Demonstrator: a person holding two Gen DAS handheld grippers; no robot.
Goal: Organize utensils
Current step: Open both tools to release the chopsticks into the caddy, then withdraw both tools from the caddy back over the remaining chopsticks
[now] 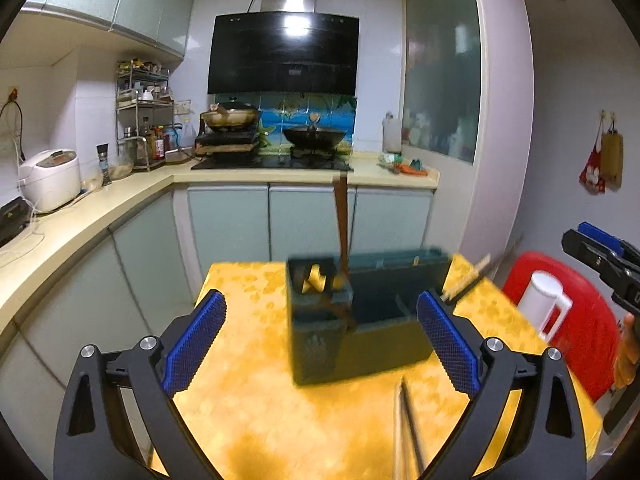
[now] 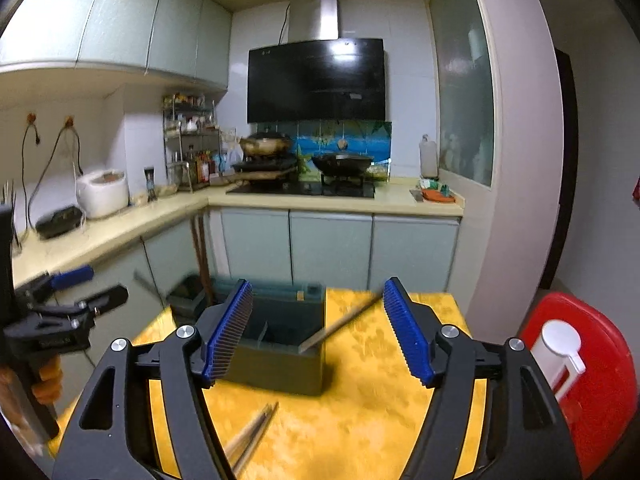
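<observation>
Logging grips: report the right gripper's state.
Open. The right gripper has blue pads spread wide, holding nothing.

Utensil holder [image 1: 360, 320] is motion-blurred in the left wrist view, so its dividers and contents are unreadable. Yellow pieces [image 1: 316, 278] in its left compartment: can't tell what they are. Chopsticks [image 1: 406, 432] on the bench [image 1: 260, 420] run off the bottom edge; in the right wrist view the left finger hides their lower end. Leaning stick [image 2: 340, 326] is smeared, tip unclear. Left claw [image 2: 70, 304] is blurred and cut by the frame edge.
</observation>
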